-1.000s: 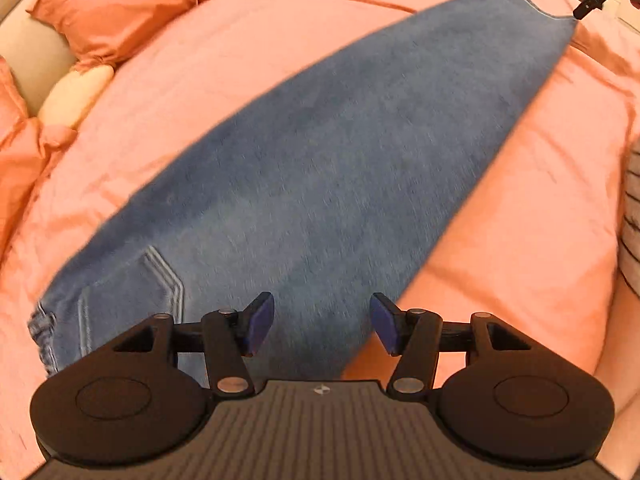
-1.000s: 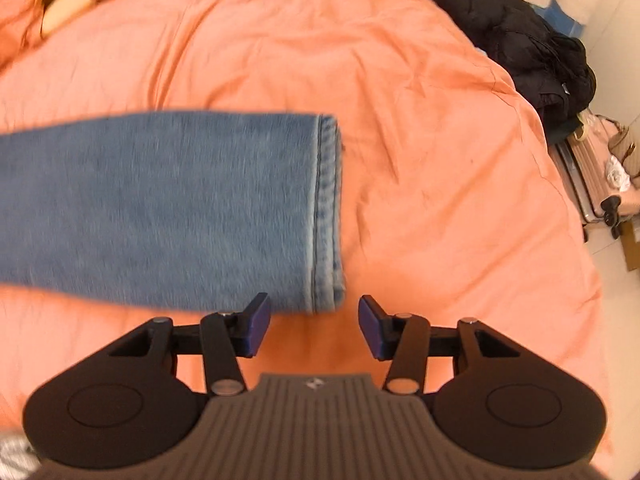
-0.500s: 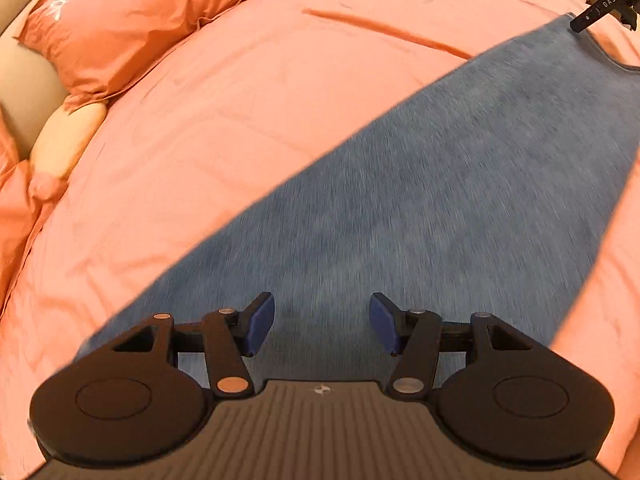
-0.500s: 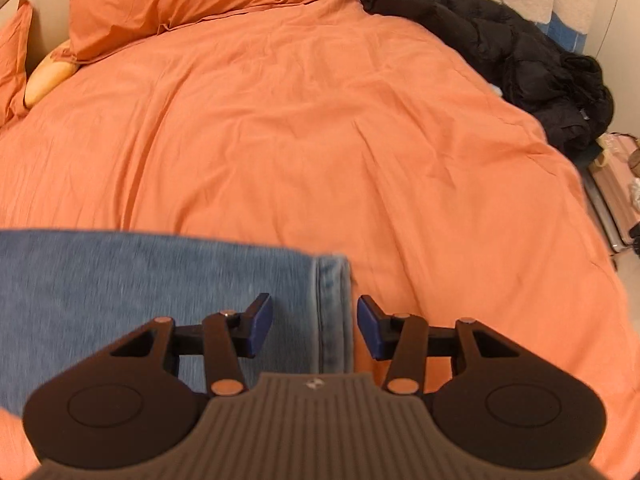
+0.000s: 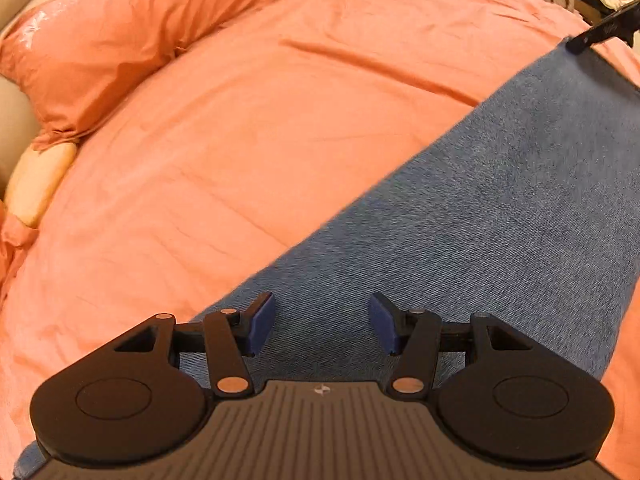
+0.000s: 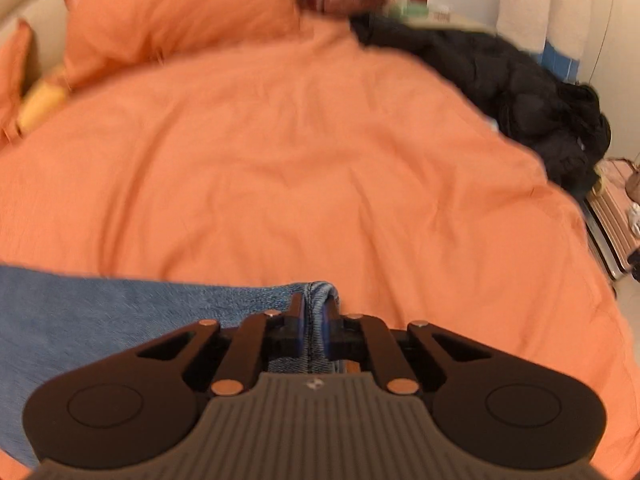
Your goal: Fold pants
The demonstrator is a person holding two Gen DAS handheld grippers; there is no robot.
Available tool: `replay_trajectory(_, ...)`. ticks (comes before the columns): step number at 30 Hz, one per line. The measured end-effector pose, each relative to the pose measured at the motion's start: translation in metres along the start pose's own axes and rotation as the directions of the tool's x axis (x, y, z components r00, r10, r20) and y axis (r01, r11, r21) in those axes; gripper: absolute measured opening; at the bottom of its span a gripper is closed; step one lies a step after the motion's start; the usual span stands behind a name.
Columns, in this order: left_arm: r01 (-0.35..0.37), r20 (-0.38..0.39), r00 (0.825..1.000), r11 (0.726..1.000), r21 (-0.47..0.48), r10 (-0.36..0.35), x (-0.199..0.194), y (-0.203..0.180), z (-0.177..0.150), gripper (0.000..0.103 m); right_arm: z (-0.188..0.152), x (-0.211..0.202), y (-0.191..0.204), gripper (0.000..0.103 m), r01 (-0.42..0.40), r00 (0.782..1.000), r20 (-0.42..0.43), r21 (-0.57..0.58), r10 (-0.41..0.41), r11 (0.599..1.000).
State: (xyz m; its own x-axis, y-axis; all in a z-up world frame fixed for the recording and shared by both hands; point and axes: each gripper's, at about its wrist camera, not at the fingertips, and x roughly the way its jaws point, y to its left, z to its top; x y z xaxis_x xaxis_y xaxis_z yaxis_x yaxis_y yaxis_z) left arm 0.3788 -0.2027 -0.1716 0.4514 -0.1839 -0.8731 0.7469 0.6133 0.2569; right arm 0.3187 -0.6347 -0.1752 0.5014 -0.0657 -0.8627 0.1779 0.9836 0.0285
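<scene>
Right claw (image 6: 315,330) on jeans hem (image 6: 320,300)

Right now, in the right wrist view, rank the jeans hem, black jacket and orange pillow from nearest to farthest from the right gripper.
1. Jeans hem: pinched in the right gripper.
2. Black jacket: far right bed edge.
3. Orange pillow: top left; too close to call against the jacket.

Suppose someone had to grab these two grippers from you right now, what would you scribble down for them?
Right gripper: shut on the jeans' hem.
Left gripper: open, over the jeans further up the leg, gripping nothing.
Jeans lie lengthwise across the orange bed, legs apparently stacked; waist out of view.
Done: hem pinched.
Left: probably carry the hem toward the waist to fold, then flatten.
</scene>
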Motion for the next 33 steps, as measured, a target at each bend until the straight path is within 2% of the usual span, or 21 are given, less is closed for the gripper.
replay_trajectory(2, -0.02, -0.006, 1.0, 1.0, 0.003, 0.02, 0.007, -0.005, 0.0, 0.064, -0.001, 0.004, -0.004, 0.002, -0.01, 1.0, -0.011, 0.034, 0.01, 0.999)
replay_trajectory(4, -0.024, -0.023, 0.999, 1.0, -0.005, 0.023, 0.015, -0.005, 0.002, 0.064, 0.001, -0.002, -0.008, 0.008, -0.024, 0.999, -0.021, 0.068, 0.025, 0.997)
replay_trajectory(5, -0.023, -0.026, 0.999, 1.0, -0.012, 0.023, 0.017, -0.005, 0.002, 0.064, 0.002, -0.007, -0.011, 0.013, -0.029, 0.999, -0.023, 0.07, 0.031, 0.997)
replay_trajectory(7, -0.026, -0.022, 0.999, 0.999, -0.021, 0.025, 0.013, -0.005, 0.005, 0.064, 0.002, -0.02, -0.016, 0.034, -0.055, 0.997, -0.051, 0.077, 0.059, 0.995)
replay_trajectory(8, -0.03, -0.019, 0.999, 0.999, -0.017, 0.029, 0.011, -0.006, 0.004, 0.064, -0.002, -0.027, -0.018, 0.037, -0.066, 0.995, -0.067, 0.091, 0.072, 0.994)
replay_trajectory(11, -0.018, -0.006, 1.0, 1.0, 0.015, 0.018, -0.001, -0.013, 0.002, 0.064, -0.02, -0.043, -0.024, 0.041, -0.108, 0.982, -0.137, 0.155, 0.13, 0.982)
replay_trajectory(12, -0.006, -0.005, 1.0, 1.0, 0.025, 0.007, -0.005, -0.017, 0.001, 0.064, -0.029, -0.048, -0.027, 0.049, -0.116, 0.977, -0.156, 0.182, 0.145, 0.976)
replay_trajectory(15, 0.014, 0.017, 1.0, 0.999, 0.047, -0.015, -0.019, -0.031, -0.003, 0.064, -0.053, -0.058, -0.036, 0.058, -0.116, 0.968, -0.186, 0.254, 0.166, 0.96)
replay_trajectory(17, 0.038, 0.032, 0.999, 0.998, 0.047, -0.039, -0.028, -0.039, -0.005, 0.064, -0.07, -0.063, -0.045, 0.06, -0.103, 0.966, -0.19, 0.337, 0.175, 0.936)
replay_trajectory(19, 0.062, 0.042, 0.997, 0.997, 0.047, -0.064, -0.036, -0.047, -0.009, 0.064, -0.089, -0.067, -0.058, 0.06, -0.105, 0.961, -0.181, 0.46, 0.209, 0.882)
replay_trajectory(22, 0.08, 0.046, 0.995, 0.994, 0.078, -0.084, -0.044, -0.059, -0.011, 0.064, -0.119, -0.068, -0.073, 0.06, -0.159, 0.944, -0.126, 0.639, 0.306, 0.753)
replay_trajectory(24, 0.085, 0.04, 0.995, 0.991, 0.1, -0.089, -0.041, -0.063, -0.004, 0.064, -0.134, -0.063, -0.076, 0.06, -0.196, 0.931, -0.078, 0.719, 0.357, 0.667)
replay_trajectory(28, 0.081, 0.035, 0.996, 0.991, 0.106, -0.085, -0.041, -0.07, -0.001, 0.064, -0.153, -0.044, -0.078, 0.052, -0.229, 0.92, -0.002, 0.808, 0.391, 0.542)
replay_trajectory(33, 0.085, 0.028, 0.996, 0.992, 0.098, -0.088, -0.04, -0.069, 0.001, 0.064, -0.175, -0.026, -0.091, 0.053, -0.285, 0.907, 0.118, 0.88, 0.405, 0.381)
